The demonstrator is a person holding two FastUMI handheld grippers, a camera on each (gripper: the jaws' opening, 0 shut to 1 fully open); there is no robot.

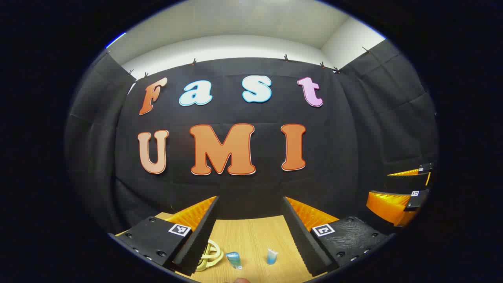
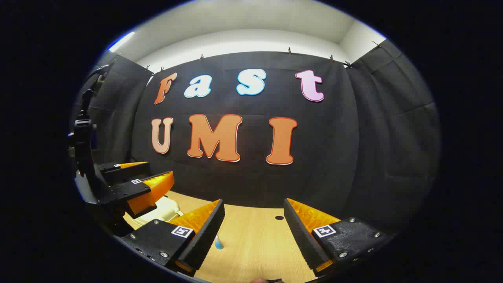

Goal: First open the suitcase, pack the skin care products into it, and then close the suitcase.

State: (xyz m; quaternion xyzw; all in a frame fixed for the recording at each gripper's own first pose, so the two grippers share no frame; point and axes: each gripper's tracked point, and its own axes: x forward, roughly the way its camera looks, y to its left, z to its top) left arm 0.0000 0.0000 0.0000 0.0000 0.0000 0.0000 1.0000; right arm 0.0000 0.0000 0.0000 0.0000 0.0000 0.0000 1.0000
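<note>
Both grippers hang above a wooden table (image 1: pixel 251 236), facing the black wall. My left gripper (image 1: pixel 250 200) is open with nothing between its fingers. Below it on the table lie two small blue skin care tubes (image 1: pixel 234 259) (image 1: pixel 271 256), and a cream loop like a handle (image 1: pixel 210 255) lies beside the left finger. My right gripper (image 2: pixel 253 201) is open too and holds nothing. A blue tube (image 2: pixel 218 243) peeks out by its left finger. The cream suitcase (image 2: pixel 163 210) lies at the left, partly hidden under the left gripper (image 2: pixel 151 175). The right gripper (image 1: pixel 401 186) also appears at the far right, fingers apart.
The black cloth wall stands close behind the table's far edge. A small dark hole (image 2: pixel 279 217) marks the tabletop near that edge. Bare wood (image 2: pixel 255 251) lies between and ahead of the right gripper's fingers.
</note>
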